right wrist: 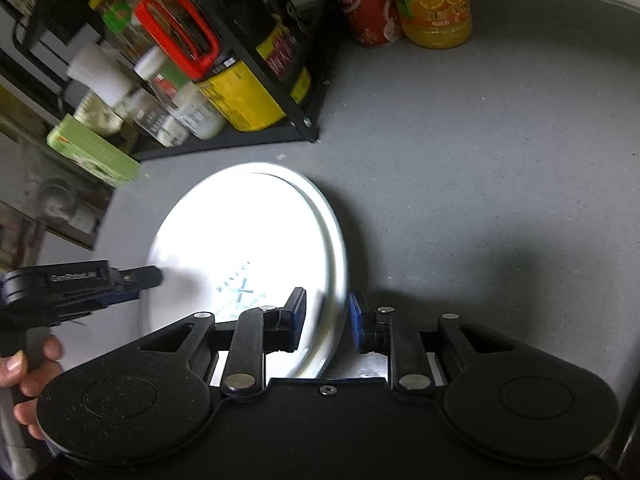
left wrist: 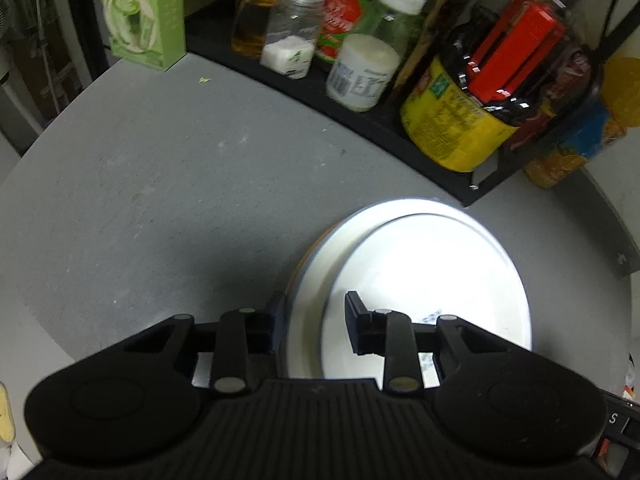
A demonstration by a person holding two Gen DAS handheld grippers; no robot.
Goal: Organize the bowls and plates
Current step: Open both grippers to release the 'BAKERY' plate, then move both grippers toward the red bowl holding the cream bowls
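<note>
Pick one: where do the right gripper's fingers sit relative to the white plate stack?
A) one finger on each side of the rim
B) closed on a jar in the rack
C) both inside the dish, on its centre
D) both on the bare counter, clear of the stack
A: in the right wrist view the right gripper has its fingers straddling the rim of the white plate stack, with a gap visible.

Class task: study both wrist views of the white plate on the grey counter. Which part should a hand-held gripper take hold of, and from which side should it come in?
Grip the thin raised rim of the white plate, one finger inside and one outside. It lies flat and wide, so only the edge fits between fingers. The right hand-held gripper already straddles the near-right rim; the left hand-held gripper straddles the opposite edge. Come in from the open counter, away from the bottle rack.
</note>
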